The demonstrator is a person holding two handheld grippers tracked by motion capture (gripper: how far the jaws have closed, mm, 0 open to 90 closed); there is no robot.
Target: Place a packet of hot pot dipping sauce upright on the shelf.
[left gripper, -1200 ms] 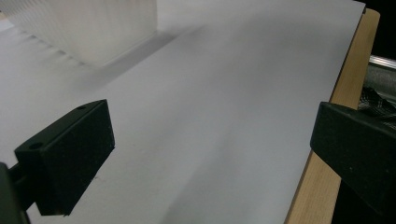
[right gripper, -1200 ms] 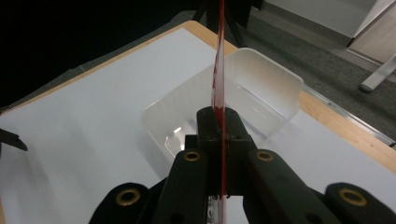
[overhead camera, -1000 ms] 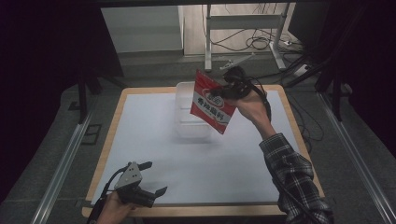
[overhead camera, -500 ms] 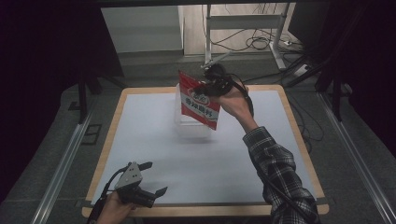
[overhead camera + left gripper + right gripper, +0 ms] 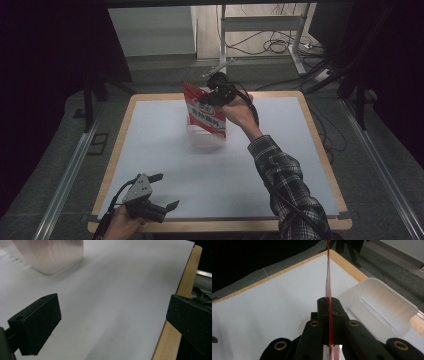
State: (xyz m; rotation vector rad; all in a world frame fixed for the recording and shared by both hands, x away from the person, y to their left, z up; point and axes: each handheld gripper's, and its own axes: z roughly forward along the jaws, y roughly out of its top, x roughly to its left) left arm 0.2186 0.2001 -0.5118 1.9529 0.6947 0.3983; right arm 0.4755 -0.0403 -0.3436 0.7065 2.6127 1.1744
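A red snack bag (image 5: 206,114) with white lettering hangs in the air from its top edge. My right gripper (image 5: 210,96) is shut on that edge. In the right gripper view the bag (image 5: 328,272) shows edge-on as a thin red line between the closed jaws of my right gripper (image 5: 328,305). A clear plastic container (image 5: 202,139) stands on the white table sheet directly under the bag and shows open-topped (image 5: 378,306). My left gripper (image 5: 166,190) rests low at the table's near left corner, open and holding nothing (image 5: 112,322). The container (image 5: 50,255) is far ahead of it.
The table (image 5: 320,150) has a wooden rim around a white sheet. Its wooden edge (image 5: 175,315) runs close beside my left gripper's right jaw. Cables and metal frame legs (image 5: 295,45) lie on the floor beyond the far edge.
My right gripper carried the red bag to the left until it hung over the clear container. The left gripper has stayed where it was, open.
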